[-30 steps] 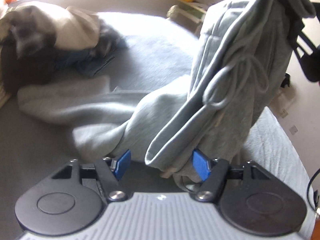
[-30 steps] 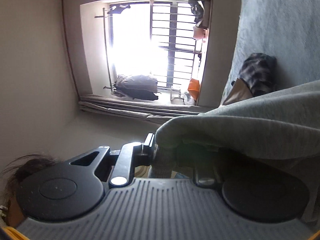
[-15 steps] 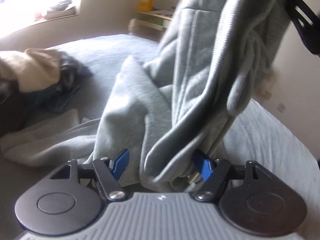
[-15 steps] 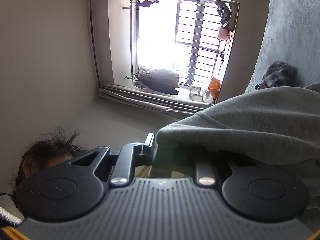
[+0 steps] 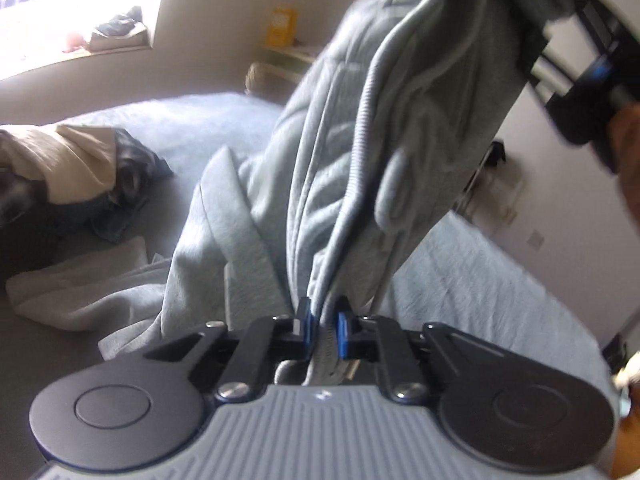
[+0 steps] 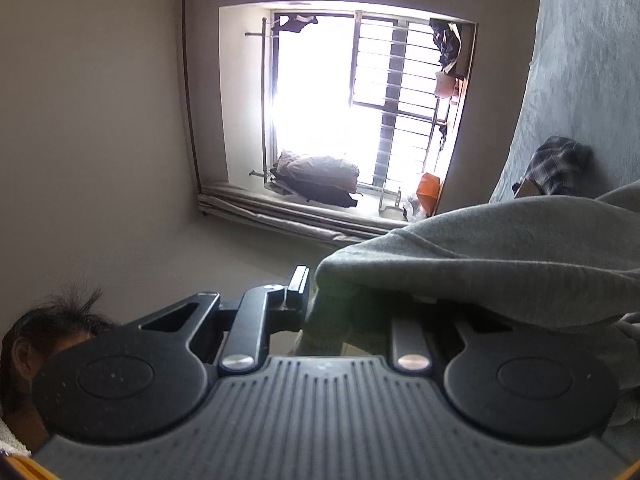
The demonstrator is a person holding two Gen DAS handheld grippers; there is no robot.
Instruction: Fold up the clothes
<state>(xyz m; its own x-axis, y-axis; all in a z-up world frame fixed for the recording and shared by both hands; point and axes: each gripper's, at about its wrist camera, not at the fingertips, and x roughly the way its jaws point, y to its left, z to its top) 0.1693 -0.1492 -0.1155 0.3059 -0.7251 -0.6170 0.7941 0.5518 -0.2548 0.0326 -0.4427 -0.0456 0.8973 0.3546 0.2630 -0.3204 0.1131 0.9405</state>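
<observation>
grippers pinch grey garment

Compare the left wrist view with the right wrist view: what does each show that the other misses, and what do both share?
Left only: the left gripper shut on the grey garment, the yellow box and the right gripper from outside.
Right only: the window bars and a person's hair.
Both: the garment, the bed and the clothes pile.

The grey garment drapes over the right gripper, hiding its right finger and the gap. In the left view, the right gripper's body is blurred, cut by the edge.
</observation>
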